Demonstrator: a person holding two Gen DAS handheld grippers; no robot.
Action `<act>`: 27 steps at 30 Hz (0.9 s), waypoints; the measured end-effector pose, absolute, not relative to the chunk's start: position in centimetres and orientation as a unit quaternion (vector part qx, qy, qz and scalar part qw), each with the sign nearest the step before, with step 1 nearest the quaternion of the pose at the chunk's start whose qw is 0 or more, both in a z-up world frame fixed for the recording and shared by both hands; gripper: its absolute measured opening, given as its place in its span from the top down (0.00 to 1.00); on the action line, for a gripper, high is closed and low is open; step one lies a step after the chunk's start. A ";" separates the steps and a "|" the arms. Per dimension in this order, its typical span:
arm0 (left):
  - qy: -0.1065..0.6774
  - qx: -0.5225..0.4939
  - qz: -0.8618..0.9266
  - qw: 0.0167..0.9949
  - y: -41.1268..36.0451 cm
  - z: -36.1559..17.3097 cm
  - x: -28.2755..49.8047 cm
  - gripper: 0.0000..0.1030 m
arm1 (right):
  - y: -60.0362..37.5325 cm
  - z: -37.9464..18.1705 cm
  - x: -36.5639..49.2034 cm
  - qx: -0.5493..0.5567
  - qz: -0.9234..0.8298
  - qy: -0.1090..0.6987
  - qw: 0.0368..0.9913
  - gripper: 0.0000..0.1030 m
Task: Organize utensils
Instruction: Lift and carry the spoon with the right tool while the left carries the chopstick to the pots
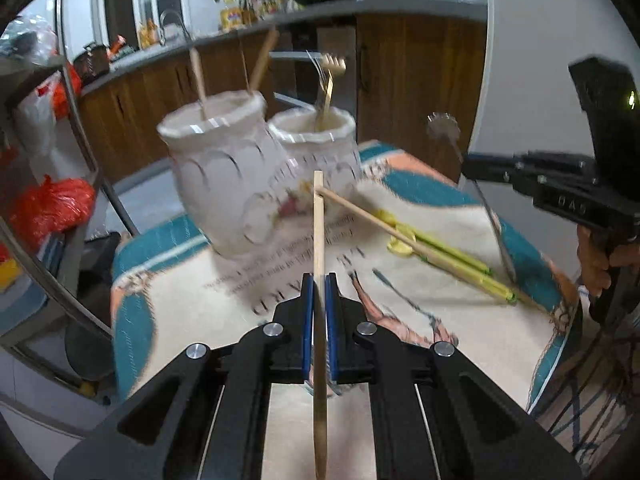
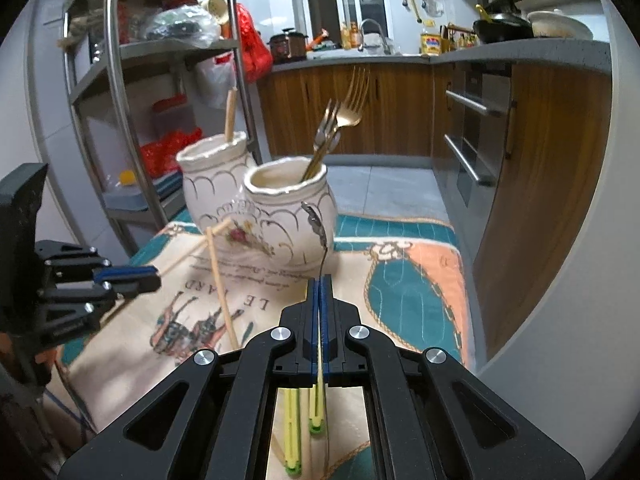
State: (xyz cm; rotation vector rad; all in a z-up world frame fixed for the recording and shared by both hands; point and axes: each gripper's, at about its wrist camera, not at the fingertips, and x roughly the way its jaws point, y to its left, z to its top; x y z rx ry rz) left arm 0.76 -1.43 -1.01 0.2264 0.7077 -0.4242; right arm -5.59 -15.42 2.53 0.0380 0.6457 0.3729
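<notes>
My left gripper [image 1: 319, 280] is shut on a wooden chopstick [image 1: 318, 232] and holds it upright above the cloth, in front of two white ceramic jars. The left jar [image 1: 224, 176] holds wooden chopsticks [image 1: 262, 60]. The right jar [image 1: 320, 148] holds gold forks [image 1: 330, 80]. My right gripper [image 2: 320, 284] is shut on a silver fork [image 2: 316, 224], edge-on, just in front of the fork jar [image 2: 288, 216]. It also shows in the left wrist view [image 1: 476, 168]. Another wooden chopstick [image 1: 360, 208] and yellow-green utensils [image 1: 452, 256] lie on the cloth.
The jars stand on a printed cloth [image 1: 420, 312] with teal borders over a small table. A metal shelf rack [image 2: 120, 80] with red bags stands to the left. Wooden kitchen cabinets [image 2: 400, 108] and an oven [image 2: 472, 136] lie beyond.
</notes>
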 end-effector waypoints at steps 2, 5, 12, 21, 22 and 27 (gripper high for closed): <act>0.320 0.102 -0.201 0.920 -0.9 -0.1 0.5 0.94 | -15.3 3.0 -5.9 0.021 0.184 0.303 0.935 0.98; 0.290 0.093 -0.193 0.933 -0.7 1.0 0.6 0.94 | -15.2 3.5 -6.0 0.022 0.184 0.292 0.938 0.98; 0.233 0.057 -0.199 0.950 0.6 2.8 0.4 0.94 | -14.7 4.7 -6.4 0.019 0.188 0.271 0.944 0.98; 0.193 0.034 -0.206 0.959 1.4 4.4 1.1 0.94 | -14.2 6.8 -6.5 0.010 0.190 0.238 0.952 0.98; 0.181 0.030 -0.206 0.961 1.5 4.9 1.2 0.94 | -14.1 7.2 -6.4 0.008 0.193 0.235 0.953 0.98; 0.148 0.025 -0.211 0.966 1.6 6.7 2.7 0.94 | -13.8 8.7 -5.0 0.007 0.194 0.216 0.957 0.98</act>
